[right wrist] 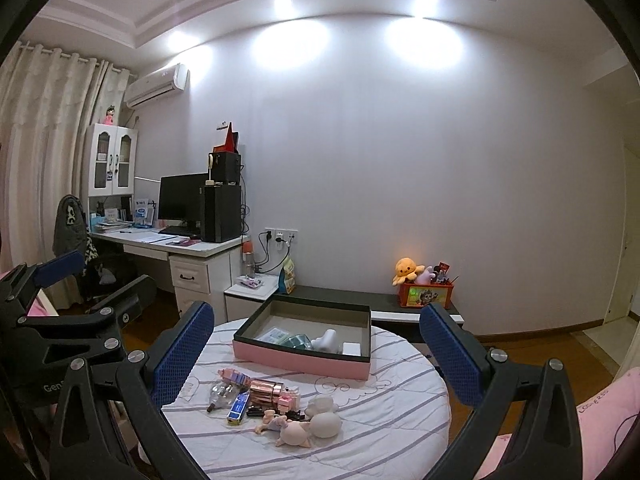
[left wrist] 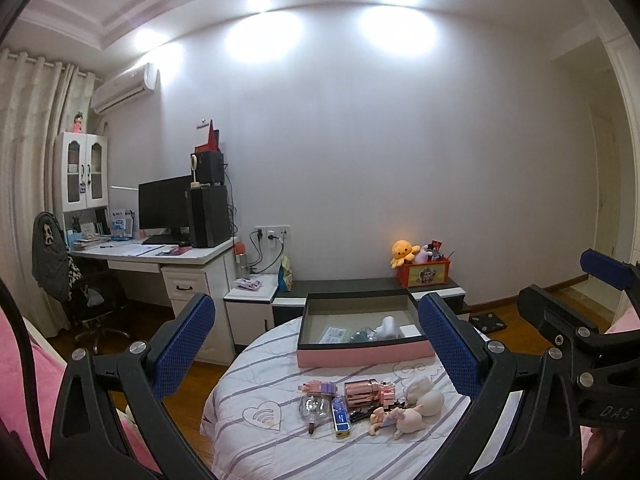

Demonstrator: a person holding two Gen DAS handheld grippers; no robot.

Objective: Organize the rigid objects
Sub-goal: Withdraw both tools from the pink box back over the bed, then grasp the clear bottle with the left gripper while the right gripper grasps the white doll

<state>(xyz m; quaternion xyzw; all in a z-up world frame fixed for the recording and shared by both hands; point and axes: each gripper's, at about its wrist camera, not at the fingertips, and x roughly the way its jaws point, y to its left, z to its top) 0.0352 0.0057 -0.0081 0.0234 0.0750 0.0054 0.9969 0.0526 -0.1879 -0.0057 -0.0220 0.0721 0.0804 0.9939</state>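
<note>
"DAS" lettering on right gripper (left wrist: 568,312) body, "Gen" on left gripper (right wrist: 80,304). Both jaws spread wide, nothing held. Cluster of small rigid toys and figurines (left wrist: 370,404) on round striped-cloth table (right wrist: 384,436), ahead between fingers. Pink-sided shallow cardboard box (left wrist: 362,330) just beyond.

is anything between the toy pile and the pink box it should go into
Nothing visible: bare striped cloth separates the toy pile from the pink box, whose top is open. Both grippers, left and right, hover open, holding nothing.
</note>
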